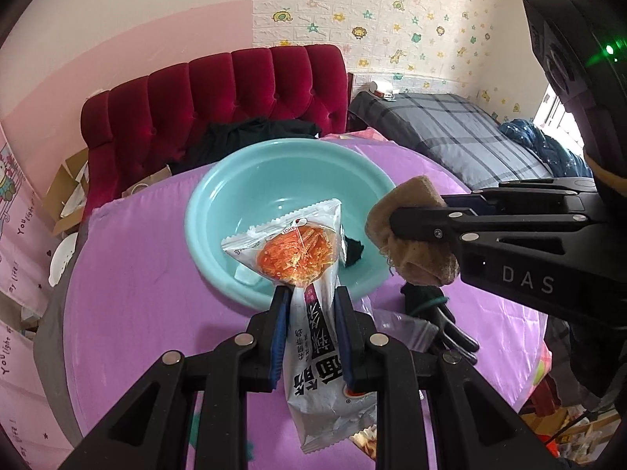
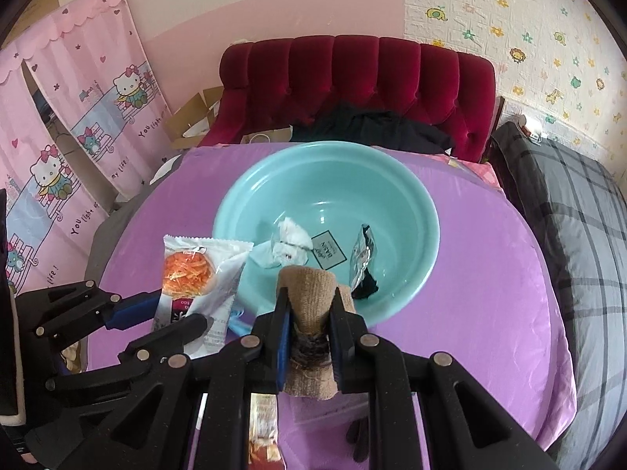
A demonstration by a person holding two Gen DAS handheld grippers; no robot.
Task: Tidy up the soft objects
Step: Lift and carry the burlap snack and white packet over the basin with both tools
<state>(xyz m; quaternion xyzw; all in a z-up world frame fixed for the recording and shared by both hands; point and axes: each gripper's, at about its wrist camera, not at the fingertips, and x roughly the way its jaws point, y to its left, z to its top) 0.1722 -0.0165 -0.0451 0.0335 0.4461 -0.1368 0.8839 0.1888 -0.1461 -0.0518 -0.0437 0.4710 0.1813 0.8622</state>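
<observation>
The left gripper [image 1: 309, 293] is pinching one silver-white snack packet [image 1: 301, 250] printed with orange strips and dark characters, holding it over the near rim of the single turquoise basin [image 2: 423, 203]. The right gripper [image 2: 309, 301], its fingers narrowed, is gripping one tan knitted sock [image 2: 311, 286] with a dark band, also at the basin's near rim. Inside the basin are lying one crumpled white wrapper [image 2: 288, 243], one silvery foil packet [image 2: 362, 256] and a label reading "BASIN" [image 2: 329, 252]; the basin is sitting on a purple-covered worktop [image 2: 490, 274].
</observation>
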